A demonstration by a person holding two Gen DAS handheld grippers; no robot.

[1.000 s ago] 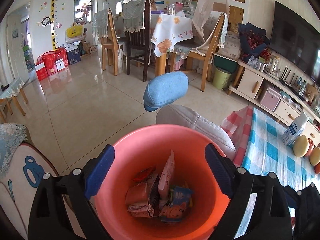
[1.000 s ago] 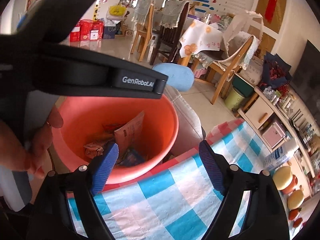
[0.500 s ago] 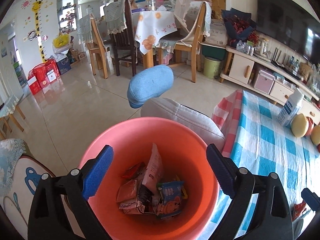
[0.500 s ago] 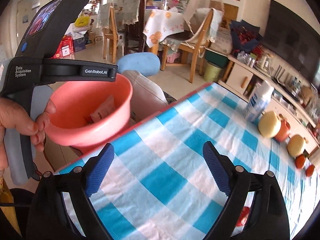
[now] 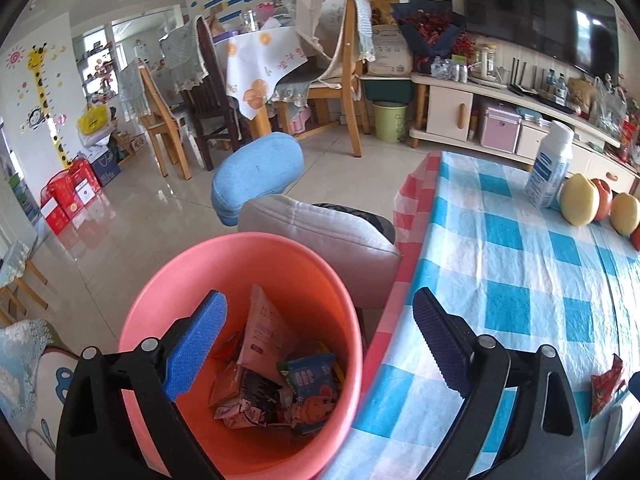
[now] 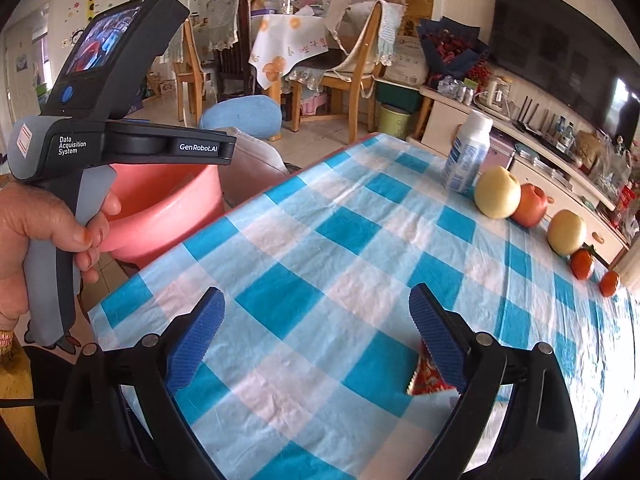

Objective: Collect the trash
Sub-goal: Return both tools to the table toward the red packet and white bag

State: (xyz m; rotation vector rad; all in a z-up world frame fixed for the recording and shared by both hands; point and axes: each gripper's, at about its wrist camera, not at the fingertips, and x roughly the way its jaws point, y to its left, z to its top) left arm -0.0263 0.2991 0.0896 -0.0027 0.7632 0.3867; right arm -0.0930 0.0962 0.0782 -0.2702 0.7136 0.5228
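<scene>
Left tool (image 5: 316,336), open and empty, over the pink bin (image 5: 256,256) of wrappers at the counter's (image 6: 320,248) left edge; right tool (image 6: 316,334), open and empty, above the counter, a red wrapper (image 6: 426,376), apparently foil, partly hidden behind its right finger; farther right, a bottle (image 6: 466,152) and fruit (image 6: 496,192).

bucket (image 5: 256,264): salmon pink | tablecloth (image 6: 320,240): blue-white check, red-checked edge | wrapper (image 6: 426,376): red
</scene>
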